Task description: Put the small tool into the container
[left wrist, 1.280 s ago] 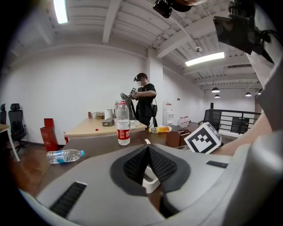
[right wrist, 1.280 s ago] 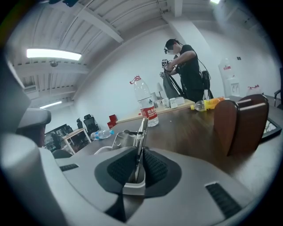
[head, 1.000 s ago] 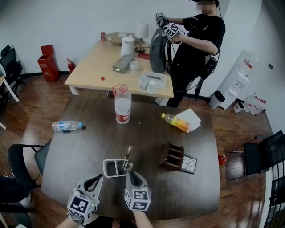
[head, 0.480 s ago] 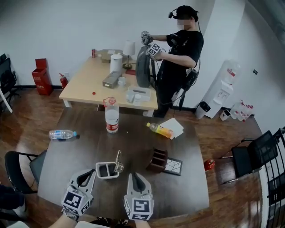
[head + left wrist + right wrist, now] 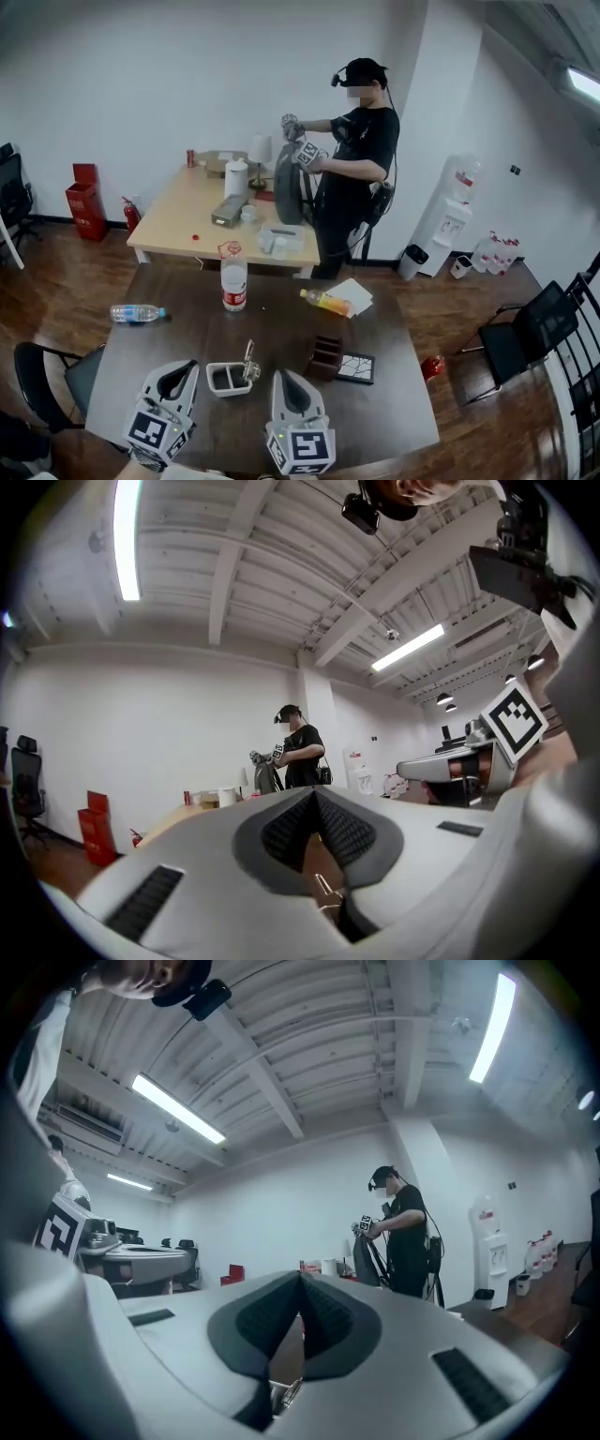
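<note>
A small white tray (image 5: 222,379) sits on the dark table (image 5: 178,330) just ahead of both grippers. A small metal tool (image 5: 249,361) stands tilted at the tray's right end, its lower end in the tray. My left gripper (image 5: 179,368) is close to the tray's left end, with its jaws together and holding nothing. My right gripper (image 5: 284,376) is a short way right of the tool, apart from it, shut with nothing between its pads. In both gripper views the dark pads (image 5: 316,797) (image 5: 301,1279) meet at the tip.
A tall water bottle (image 5: 233,281) stands mid-table; a clear bottle (image 5: 137,313) lies at the left. An orange drink bottle (image 5: 323,301) lies on paper. A wooden holder (image 5: 325,356) and a coaster (image 5: 356,367) sit right of the tray. A person (image 5: 352,178) works at the far table.
The right gripper has drawn back from the tool, which stays leaning at the tray's right end. The head view has tilted up, so more of the room shows.
</note>
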`<state>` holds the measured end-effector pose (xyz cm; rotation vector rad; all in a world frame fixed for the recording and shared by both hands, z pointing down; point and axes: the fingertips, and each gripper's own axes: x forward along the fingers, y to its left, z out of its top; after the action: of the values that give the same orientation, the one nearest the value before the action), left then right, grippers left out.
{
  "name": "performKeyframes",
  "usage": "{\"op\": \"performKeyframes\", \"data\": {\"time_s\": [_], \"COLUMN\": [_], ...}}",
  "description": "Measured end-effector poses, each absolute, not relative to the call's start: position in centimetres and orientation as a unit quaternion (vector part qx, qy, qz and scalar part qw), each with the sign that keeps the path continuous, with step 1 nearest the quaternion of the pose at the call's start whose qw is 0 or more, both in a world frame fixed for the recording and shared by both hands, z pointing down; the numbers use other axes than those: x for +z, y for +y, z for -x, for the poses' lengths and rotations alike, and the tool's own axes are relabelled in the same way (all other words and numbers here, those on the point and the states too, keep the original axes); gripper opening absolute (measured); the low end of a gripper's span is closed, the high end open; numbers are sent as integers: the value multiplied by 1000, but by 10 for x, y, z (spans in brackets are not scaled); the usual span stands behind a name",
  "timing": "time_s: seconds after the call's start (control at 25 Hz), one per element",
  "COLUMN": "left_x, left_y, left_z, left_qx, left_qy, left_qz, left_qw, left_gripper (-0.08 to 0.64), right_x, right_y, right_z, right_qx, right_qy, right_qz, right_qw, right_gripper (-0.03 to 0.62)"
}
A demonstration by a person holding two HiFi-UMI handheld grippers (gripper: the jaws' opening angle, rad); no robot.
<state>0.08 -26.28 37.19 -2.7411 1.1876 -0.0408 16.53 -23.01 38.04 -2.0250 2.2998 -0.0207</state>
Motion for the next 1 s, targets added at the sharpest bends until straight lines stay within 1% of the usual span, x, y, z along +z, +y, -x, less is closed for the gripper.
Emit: {"op": "performKeyframes", "data": {"time_s": [0.52, 0.8, 0.92, 0.96, 1.0], "left_x": [373, 370, 375, 379, 383], "left_y": [-247, -230, -222, -219, -216], "left_z": [12, 19, 27, 30, 32], "left_qx": [-11, -15, -8, -13, -29], "left_qy": [380, 354, 340, 336, 331], "left_qz": [922, 931, 939, 941, 941], "left_qw": [76, 86, 52, 48, 59], "left_gripper": [-6, -6, -6, -6, -6], "right_x": [386, 382, 390, 394, 398], "right_y": [-224, -207, -197, -193, -189], "right_z": [-136, -119, -109, -104, -99], "right_qx": [-19, -27, -45, -52, -59], "right_qy": [756, 750, 742, 740, 738], "right_qz": [655, 661, 669, 671, 672], "right_qw": [-10, -9, -18, -19, -19], "right_gripper": [-20, -20, -20, -20, -20]}}
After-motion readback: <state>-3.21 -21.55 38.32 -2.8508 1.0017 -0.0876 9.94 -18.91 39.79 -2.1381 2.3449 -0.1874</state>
